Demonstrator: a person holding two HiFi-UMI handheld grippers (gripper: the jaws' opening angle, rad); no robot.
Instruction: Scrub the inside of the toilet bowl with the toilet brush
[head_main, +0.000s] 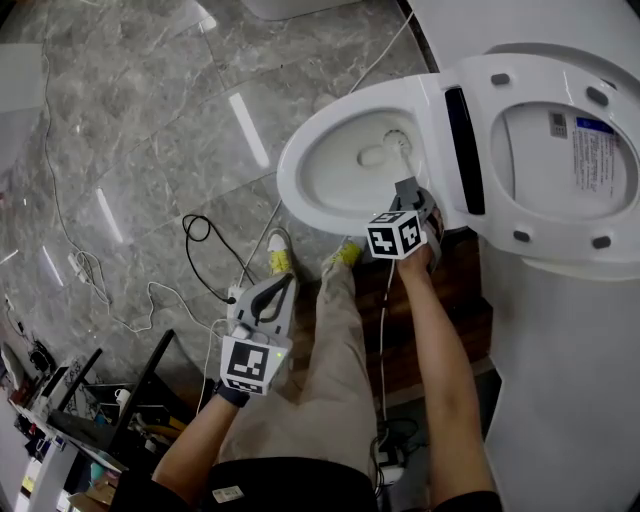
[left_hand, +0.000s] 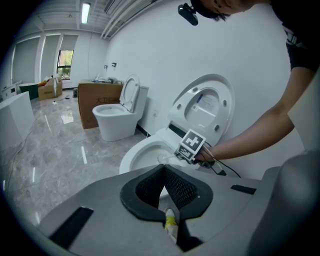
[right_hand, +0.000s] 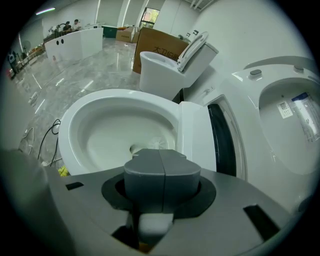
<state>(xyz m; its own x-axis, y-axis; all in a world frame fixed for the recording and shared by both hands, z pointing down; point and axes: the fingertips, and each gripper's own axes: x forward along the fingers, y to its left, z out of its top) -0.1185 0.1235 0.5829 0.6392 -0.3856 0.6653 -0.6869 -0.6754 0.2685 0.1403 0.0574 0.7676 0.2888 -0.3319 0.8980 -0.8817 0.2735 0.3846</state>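
The white toilet bowl (head_main: 310, 190) stands open, its seat and lid (head_main: 560, 160) raised to the right. My right gripper (head_main: 405, 187) hangs over the bowl's near right rim, shut on the white toilet brush handle (right_hand: 155, 225). The brush head (head_main: 397, 140) is down inside the bowl, near the drain; the right gripper view shows the brush head (right_hand: 159, 143) just past the closed jaws. My left gripper (head_main: 284, 282) is shut with nothing in it, held low over the floor well left of the bowl. From the left gripper view the bowl (left_hand: 142, 150) lies ahead.
Black and white cables (head_main: 200, 232) trail across the grey marble floor left of the toilet. A dark wooden step (head_main: 455, 300) lies beside the base. My yellow shoes (head_main: 280, 260) stand by the bowl. A second toilet (left_hand: 117, 117) and a cardboard box (left_hand: 92, 102) stand farther off.
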